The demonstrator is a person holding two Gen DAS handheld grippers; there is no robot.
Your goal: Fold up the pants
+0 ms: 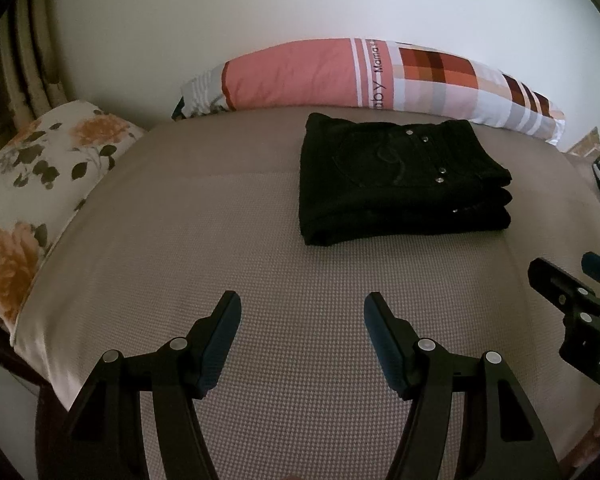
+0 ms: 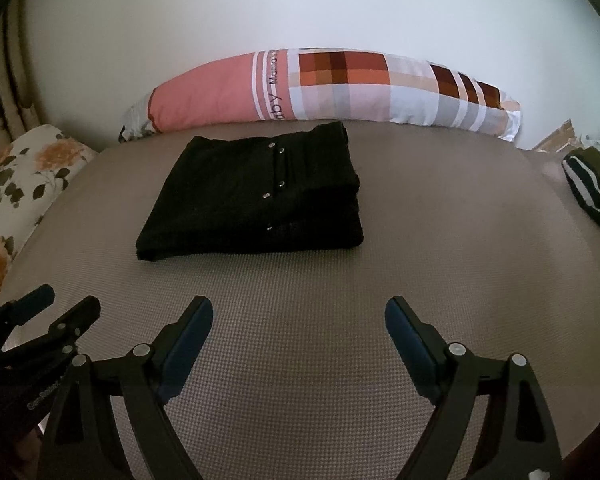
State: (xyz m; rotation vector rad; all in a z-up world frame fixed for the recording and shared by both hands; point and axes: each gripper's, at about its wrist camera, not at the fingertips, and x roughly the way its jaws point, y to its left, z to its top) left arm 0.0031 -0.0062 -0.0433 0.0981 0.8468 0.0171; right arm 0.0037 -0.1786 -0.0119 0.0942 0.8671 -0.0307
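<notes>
The black pants point(image 1: 400, 178) lie folded into a compact, layered rectangle toward the far side of the bed point(image 1: 260, 272), just in front of the long pink and checked pillow point(image 1: 340, 76), so the folding itself looks finished. The left gripper point(image 1: 302, 322) and the right gripper point(image 2: 299, 326) hover over bare mattress on the near side, both with jaws spread and nothing between them. Any next move seems only a tidy or a withdrawal. There is open room in front of the pants; a floral pillow point(image 1: 40, 168) bounds the left edge and a striped garment point(image 2: 592, 192) the right.
</notes>
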